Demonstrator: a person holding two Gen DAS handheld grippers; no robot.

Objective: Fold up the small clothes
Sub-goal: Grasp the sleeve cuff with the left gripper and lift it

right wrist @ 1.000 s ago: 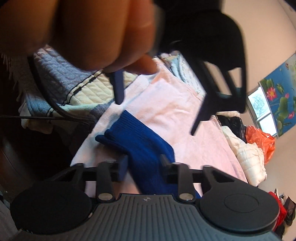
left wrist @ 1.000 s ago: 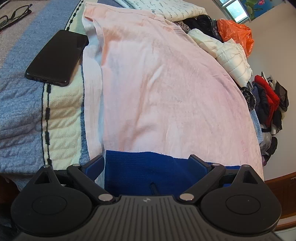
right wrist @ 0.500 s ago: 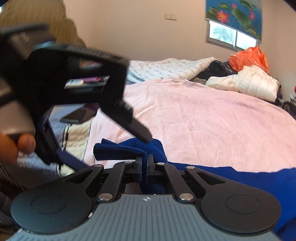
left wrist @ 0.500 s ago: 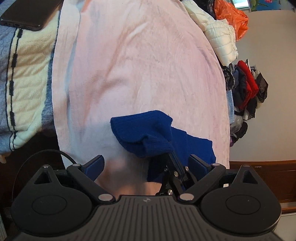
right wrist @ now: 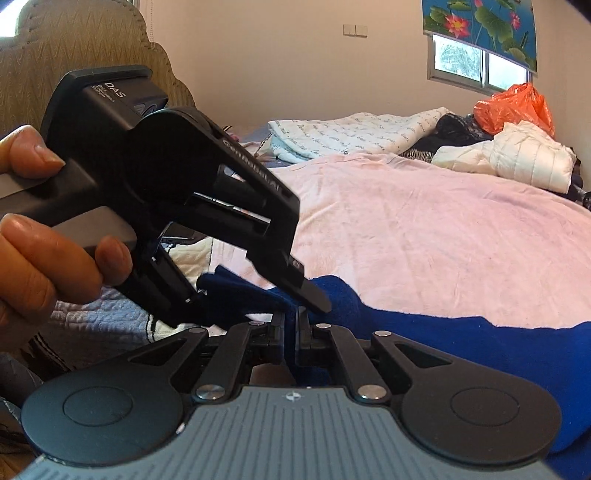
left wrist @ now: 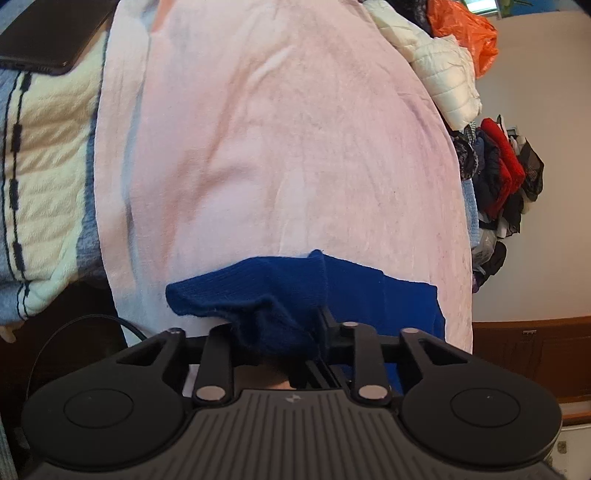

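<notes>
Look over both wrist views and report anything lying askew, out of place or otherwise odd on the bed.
The blue knit garment lies bunched and unevenly doubled over at the near edge of the pink blanket, not flat. A black phone sits on the striped quilt beside the folding area. Loose clothes are heaped along the bed's far side.
</notes>
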